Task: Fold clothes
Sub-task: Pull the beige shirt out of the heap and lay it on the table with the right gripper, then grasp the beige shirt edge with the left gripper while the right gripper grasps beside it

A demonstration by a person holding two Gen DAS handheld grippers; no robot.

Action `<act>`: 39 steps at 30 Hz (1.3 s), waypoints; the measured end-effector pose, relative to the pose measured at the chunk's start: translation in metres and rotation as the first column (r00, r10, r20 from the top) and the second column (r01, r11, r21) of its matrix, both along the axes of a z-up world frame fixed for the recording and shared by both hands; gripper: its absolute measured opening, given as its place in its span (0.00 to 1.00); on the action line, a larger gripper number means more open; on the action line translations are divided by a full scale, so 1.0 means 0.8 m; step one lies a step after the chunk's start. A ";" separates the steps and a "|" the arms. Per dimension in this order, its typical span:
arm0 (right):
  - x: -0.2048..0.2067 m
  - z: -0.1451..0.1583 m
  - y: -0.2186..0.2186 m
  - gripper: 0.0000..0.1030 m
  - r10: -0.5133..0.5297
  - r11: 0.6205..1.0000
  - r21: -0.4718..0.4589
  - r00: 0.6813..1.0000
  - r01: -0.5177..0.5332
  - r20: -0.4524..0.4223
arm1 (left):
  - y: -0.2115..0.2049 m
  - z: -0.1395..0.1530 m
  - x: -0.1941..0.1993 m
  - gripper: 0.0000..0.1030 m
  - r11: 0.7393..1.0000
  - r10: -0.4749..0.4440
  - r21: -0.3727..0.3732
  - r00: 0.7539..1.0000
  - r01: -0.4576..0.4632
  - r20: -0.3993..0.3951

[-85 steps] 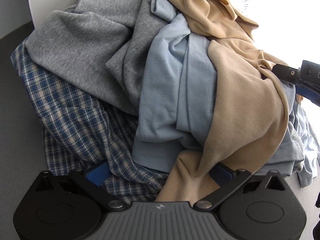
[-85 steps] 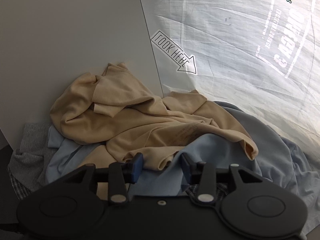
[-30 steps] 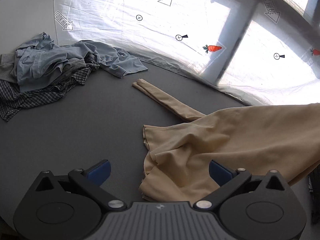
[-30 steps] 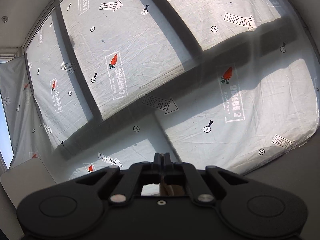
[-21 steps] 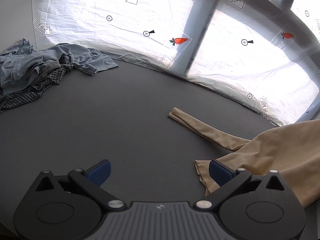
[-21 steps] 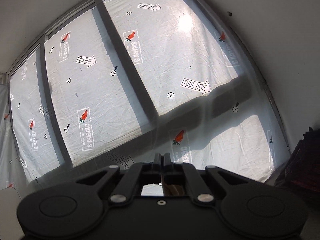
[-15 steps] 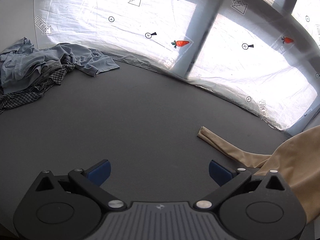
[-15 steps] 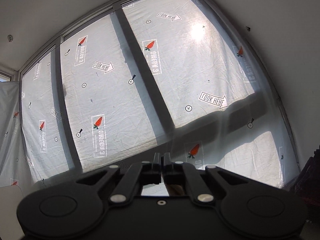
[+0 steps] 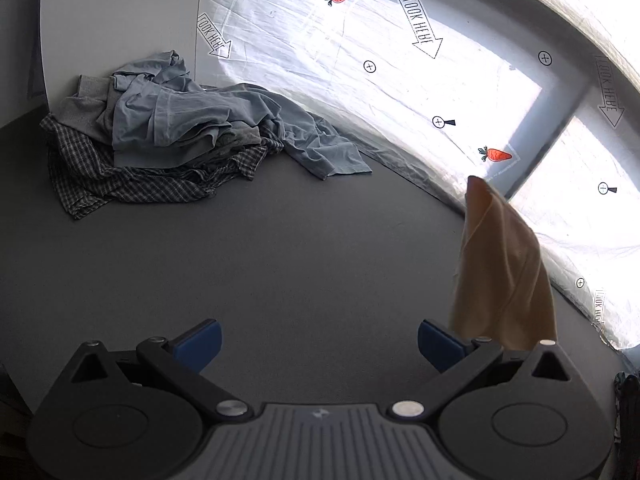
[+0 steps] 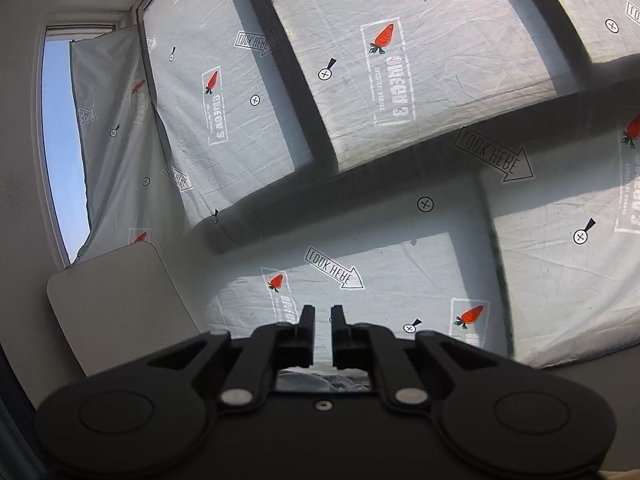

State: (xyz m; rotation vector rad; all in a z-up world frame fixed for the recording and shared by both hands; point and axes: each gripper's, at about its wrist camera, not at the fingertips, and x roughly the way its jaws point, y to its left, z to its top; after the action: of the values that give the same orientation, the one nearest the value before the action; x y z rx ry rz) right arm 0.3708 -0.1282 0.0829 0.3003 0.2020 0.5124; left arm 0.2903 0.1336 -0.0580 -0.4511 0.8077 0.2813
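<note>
Right of the wide-open left gripper (image 9: 318, 340) hangs the tan garment (image 9: 502, 276); clothes pile (image 9: 172, 136) beyond. Right gripper (image 10: 322, 322): opening, nothing between.

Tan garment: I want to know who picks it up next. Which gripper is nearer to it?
Left. The left gripper has the tan garment hanging beside its right finger. The right gripper, jaws opening on nothing, faces the window covering.

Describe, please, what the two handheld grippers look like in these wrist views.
The left gripper has a black body with two round side housings, angled linkage arms on silver pivot pins, a ribbed grey centre plate and blue fingertip pads. The right gripper is all black, with the same rounded housings and silver pins. No cables or sleeves show.
</note>
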 end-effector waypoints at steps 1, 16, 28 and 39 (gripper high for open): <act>-0.002 -0.004 0.005 0.12 0.012 1.000 -0.025 1.000 -0.012 -0.002 | 0.003 -0.002 0.002 1.00 1.000 0.006 -0.006 1.000 -0.006 -0.004; -0.026 -0.117 -0.191 0.24 -0.406 0.911 -0.188 0.878 0.367 -0.253 | -0.096 -0.065 0.056 1.00 0.961 -0.260 -0.126 0.960 0.246 -0.107; -0.002 -0.212 -0.252 0.28 -0.494 0.857 -0.373 0.768 0.354 -0.407 | -0.166 -0.101 0.136 1.00 0.934 -0.354 -0.134 0.912 0.332 -0.207; 0.081 -0.302 -0.173 0.38 -0.382 0.787 -0.616 0.809 0.031 -0.447 | -0.170 -0.145 0.208 0.95 0.950 -0.310 -0.135 0.888 0.281 -0.340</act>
State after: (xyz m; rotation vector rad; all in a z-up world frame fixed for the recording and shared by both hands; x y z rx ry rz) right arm 0.4357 -0.2666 -0.1584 -0.1518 0.8739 0.0935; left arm 0.4563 -0.0025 -0.1738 -0.3505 1.2355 0.0424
